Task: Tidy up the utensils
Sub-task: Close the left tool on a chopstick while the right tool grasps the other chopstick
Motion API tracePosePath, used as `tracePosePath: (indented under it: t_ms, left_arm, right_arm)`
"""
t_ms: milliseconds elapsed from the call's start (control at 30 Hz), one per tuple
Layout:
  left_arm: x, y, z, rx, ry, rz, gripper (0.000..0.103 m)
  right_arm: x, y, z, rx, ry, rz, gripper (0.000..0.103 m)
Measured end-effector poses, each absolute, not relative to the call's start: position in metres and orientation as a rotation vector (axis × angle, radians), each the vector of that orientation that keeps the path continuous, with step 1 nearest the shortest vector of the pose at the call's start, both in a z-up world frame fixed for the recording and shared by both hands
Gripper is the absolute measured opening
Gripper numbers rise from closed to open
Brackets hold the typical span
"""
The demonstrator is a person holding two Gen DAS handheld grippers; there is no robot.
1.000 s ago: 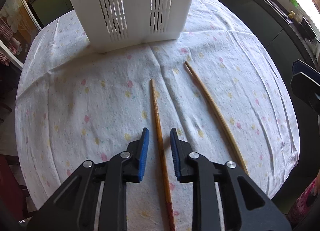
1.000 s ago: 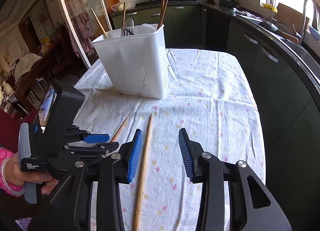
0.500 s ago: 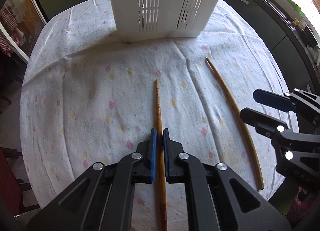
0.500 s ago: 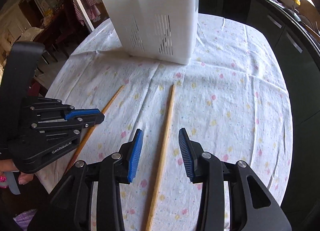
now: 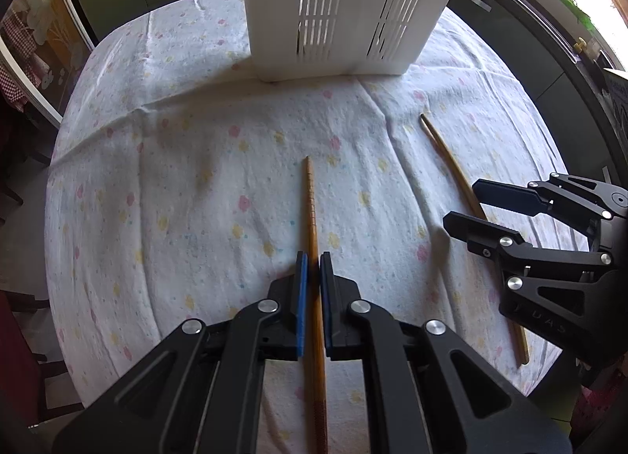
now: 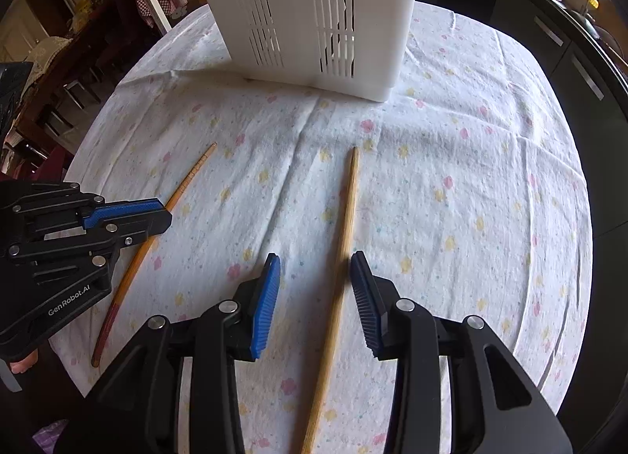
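A white slotted utensil holder (image 5: 345, 10) at the top of the frame stands on a white cloth (image 5: 176, 179) dotted with pink, yellow and blue flowers, where a reddish-brown chopstick (image 5: 312, 218) and a paler tan chopstick (image 6: 345, 218) lie between black grippers' blue-padded jaws.

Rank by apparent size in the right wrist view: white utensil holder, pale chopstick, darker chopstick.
1. White utensil holder, clearly largest.
2. and 3. Pale chopstick looks longer than the darker chopstick, but it lies nearer the camera, so that order is unsure.
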State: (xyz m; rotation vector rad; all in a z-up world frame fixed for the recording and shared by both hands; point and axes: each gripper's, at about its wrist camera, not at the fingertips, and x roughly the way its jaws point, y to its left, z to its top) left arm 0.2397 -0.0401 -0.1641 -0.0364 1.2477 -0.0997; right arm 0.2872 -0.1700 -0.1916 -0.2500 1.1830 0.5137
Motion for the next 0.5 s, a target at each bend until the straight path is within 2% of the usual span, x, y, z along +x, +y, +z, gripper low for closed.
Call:
tracePosePath:
  t_ms: [33, 133, 300, 500]
  left_arm:
    - [0.240, -0.040, -0.164, -0.036, 1.247, -0.099, 0.006]
    - [0.240, -0.042, -0.164, -0.032, 1.244, -0.101, 0.007]
    - [0.240, -0.039, -0.162, -0.044, 1.244, -0.100, 0.006]
    - [0.233, -0.033, -0.139, -0.038, 1.189, -0.108, 0.006]
  right_arm:
    - [0.288, -0.169, -0.192, -0.262, 1.178, 0.502, 0.026]
    - [0.288, -0.173, -0.188, -0.278, 1.164, 0.476, 0.008]
    - [0.283, -0.184, -0.180, -0.221, 1.145, 0.497, 0.007]
    - [0.269, -0.206, -0.141, -0.141, 1.053, 0.545, 0.007]
